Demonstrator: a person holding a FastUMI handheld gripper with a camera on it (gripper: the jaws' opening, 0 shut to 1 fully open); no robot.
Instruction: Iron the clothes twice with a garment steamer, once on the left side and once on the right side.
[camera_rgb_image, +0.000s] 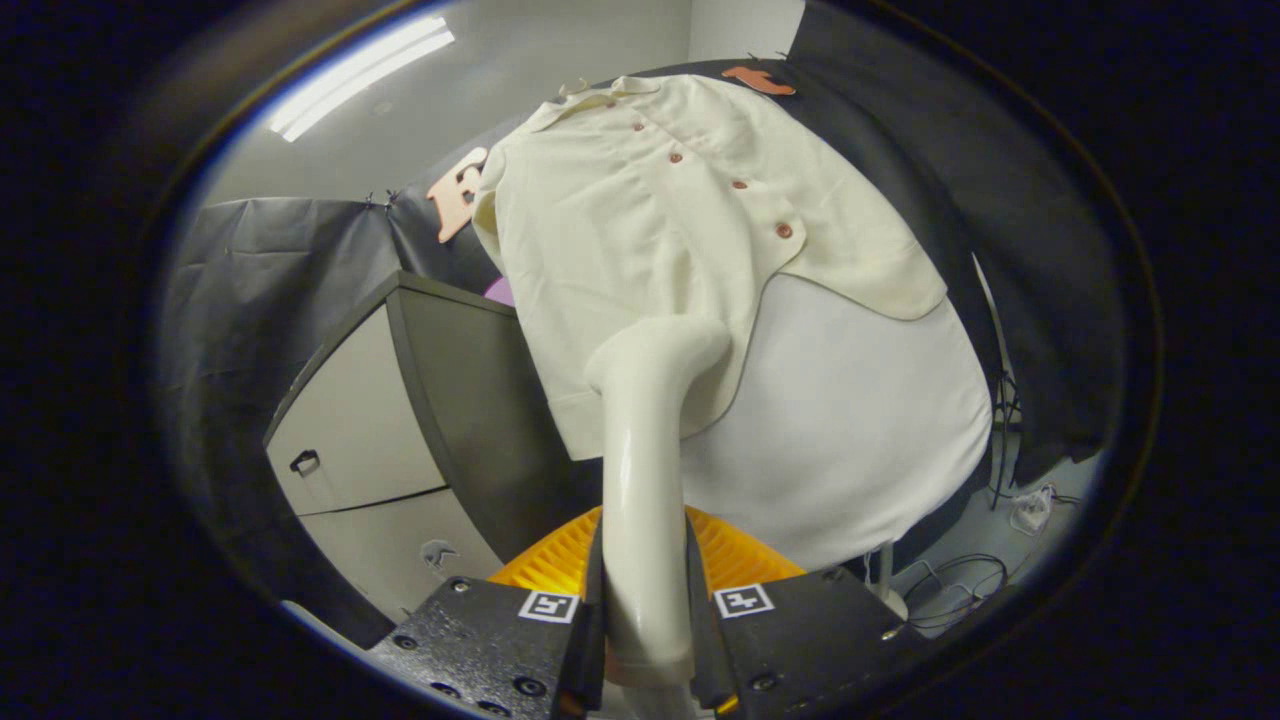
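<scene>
The gripper (645, 640) points forward and up toward the hanging clothes, its two fingers (583, 640) clamped on the handle of the steamer (645, 450), one pressing each side of the glossy cream shaft. The handle rises from between the fingers and bends to the right at its far end, where the head meets the lower front of the shirt (650, 230); whether it presses in or only touches cannot be told. The shirt is pale cream with a collar and a row of reddish buttons (738, 184) running down its front, and it hangs spread over a white padded board (860, 440) that shows below and to the right of the hem. An orange ribbed part (740, 555) sits just beyond the fingers, behind the handle. To the left stands a grey cabinet (360, 440) with a dark side panel and a small handle on its door. Far right, low down, cables (950, 590) lie on the floor. A strip light (360, 75) glows on the ceiling at far left.
</scene>
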